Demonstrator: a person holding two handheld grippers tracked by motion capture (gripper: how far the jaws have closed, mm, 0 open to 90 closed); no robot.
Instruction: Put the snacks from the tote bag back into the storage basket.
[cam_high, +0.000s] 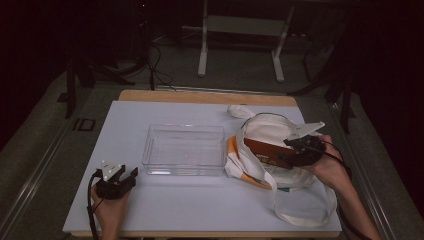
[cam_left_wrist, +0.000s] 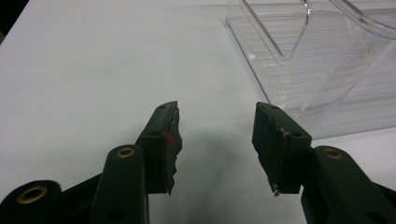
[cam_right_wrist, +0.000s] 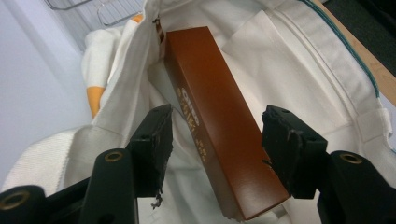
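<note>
Both of my tongs stood with their jaws spread. Right tongs (cam_right_wrist: 217, 140) hung over the mouth of the cream cloth tote bag (cam_right_wrist: 299, 60), and the long reddish-brown cardboard box (cam_right_wrist: 219, 126) lay slanting between the two black jaws, its near end just below them and its far end pointing deeper into the bag. Neither pad pressed the box; I saw a gap on each side. From the high view that box (cam_high: 262, 150) sat inside the bag (cam_high: 270, 127) at the table's right, just beside the clear rectangular plastic tray (cam_high: 184, 150). Left tongs (cam_high: 117, 181) rested on the white table sheet (cam_high: 165, 205), holding nothing, near the tray's (cam_left_wrist: 327, 70) front left corner.
</note>
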